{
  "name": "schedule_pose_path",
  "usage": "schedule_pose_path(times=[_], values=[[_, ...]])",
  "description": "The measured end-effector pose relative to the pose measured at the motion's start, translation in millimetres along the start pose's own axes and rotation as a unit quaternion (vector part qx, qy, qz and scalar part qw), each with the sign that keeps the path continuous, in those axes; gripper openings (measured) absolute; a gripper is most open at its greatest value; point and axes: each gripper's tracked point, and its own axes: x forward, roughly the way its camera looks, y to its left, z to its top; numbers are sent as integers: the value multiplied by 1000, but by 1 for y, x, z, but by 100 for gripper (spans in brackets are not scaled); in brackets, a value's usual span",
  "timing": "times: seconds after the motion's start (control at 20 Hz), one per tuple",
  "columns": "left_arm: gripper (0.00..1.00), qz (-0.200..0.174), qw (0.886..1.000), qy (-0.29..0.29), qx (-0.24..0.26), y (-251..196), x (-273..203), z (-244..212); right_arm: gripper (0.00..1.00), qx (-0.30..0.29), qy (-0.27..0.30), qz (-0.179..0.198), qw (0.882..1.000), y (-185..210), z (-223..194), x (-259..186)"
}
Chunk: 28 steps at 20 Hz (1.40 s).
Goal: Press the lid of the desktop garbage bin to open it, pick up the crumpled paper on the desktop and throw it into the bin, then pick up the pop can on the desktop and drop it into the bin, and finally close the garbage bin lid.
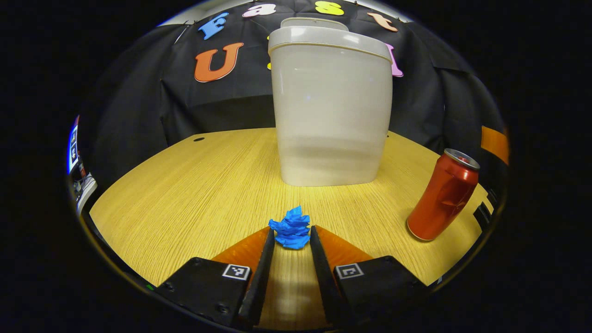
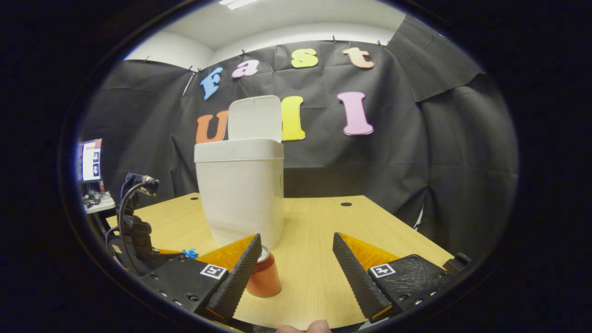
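Between the left gripper [image 1: 291, 240] fingertips sits the crumpled blue paper wad [image 1: 291, 229], jaws parted, not yet clenched; right gripper [image 2: 296, 259] hangs released near the red pop can [image 2: 264, 275], bin lid [image 2: 255, 118] up.

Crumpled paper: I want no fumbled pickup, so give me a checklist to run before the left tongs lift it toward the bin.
1. Bin lid open: ok, it stands raised behind the bin rim in the right gripper view.
2. Crumpled paper between the left tongs: ok, it sits at their tips.
3. Both fingers pressing the paper: cannot tell; they flank it closely, but contact is unclear.
4. Paper off the table: not ok, it looks to rest on the wood.
5. Pop can out of the lifting path: ok, it stands off to the side.
6. Right tongs out of the way: ok, open and holding nothing.
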Motion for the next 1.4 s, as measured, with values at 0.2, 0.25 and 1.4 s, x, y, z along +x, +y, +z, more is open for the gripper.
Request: schedule_pose_path(times=[0.2,0.25,1.4], values=[[35,-7,1000,-11,-11,-1,0,3,94,-1,2,5,1000,6,-3,-7],[30,-11,1000,-13,-12,-3,0,5,96,-4,3,7,1000,9,-3,-9],[22,-17,979,-202,-13,26,-69,149,96,3,95,6,995,59,-80,-4]])
